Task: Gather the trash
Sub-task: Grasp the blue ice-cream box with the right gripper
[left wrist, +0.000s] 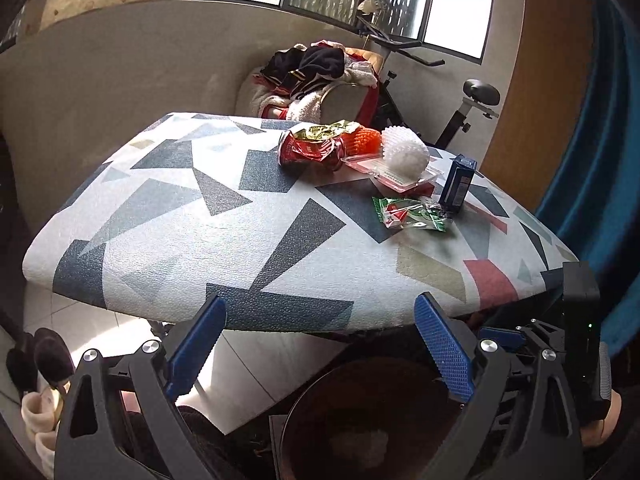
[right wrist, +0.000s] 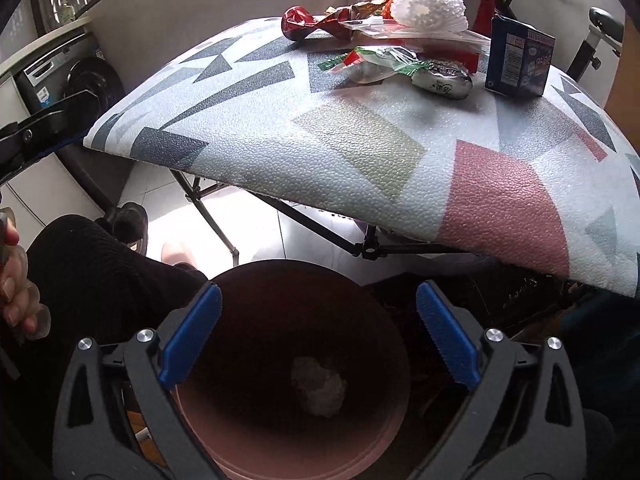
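Note:
Below the table's near edge stands a round brown bin (right wrist: pixel 384 420) with a crumpled white wad (right wrist: pixel 319 387) lying at its bottom. My right gripper (right wrist: pixel 318 330) hangs open right over the bin's mouth, nothing between its blue pads. My left gripper (left wrist: pixel 320 344) is open too, at the table's near edge, with the bin (left wrist: pixel 320 420) below it. On the patterned table (left wrist: pixel 180 232) lie a crushed red can (left wrist: pixel 310 152), a green wrapper (left wrist: pixel 408 212), a clear plastic tray (left wrist: pixel 394 170), a white spiky ball (left wrist: pixel 404 154), an orange spiky ball (left wrist: pixel 364 140) and a blue carton (left wrist: pixel 458 184).
The table (right wrist: pixel 360 152) stands on folding black legs (right wrist: pixel 224 224). A person's dark-clad knee (right wrist: pixel 100 272) and a hand (right wrist: pixel 16 280) are left of the bin. A clothes pile (left wrist: pixel 320 68) and an exercise bike (left wrist: pixel 460 104) stand behind the table. Slippers (left wrist: pixel 40 360) lie on the tiled floor.

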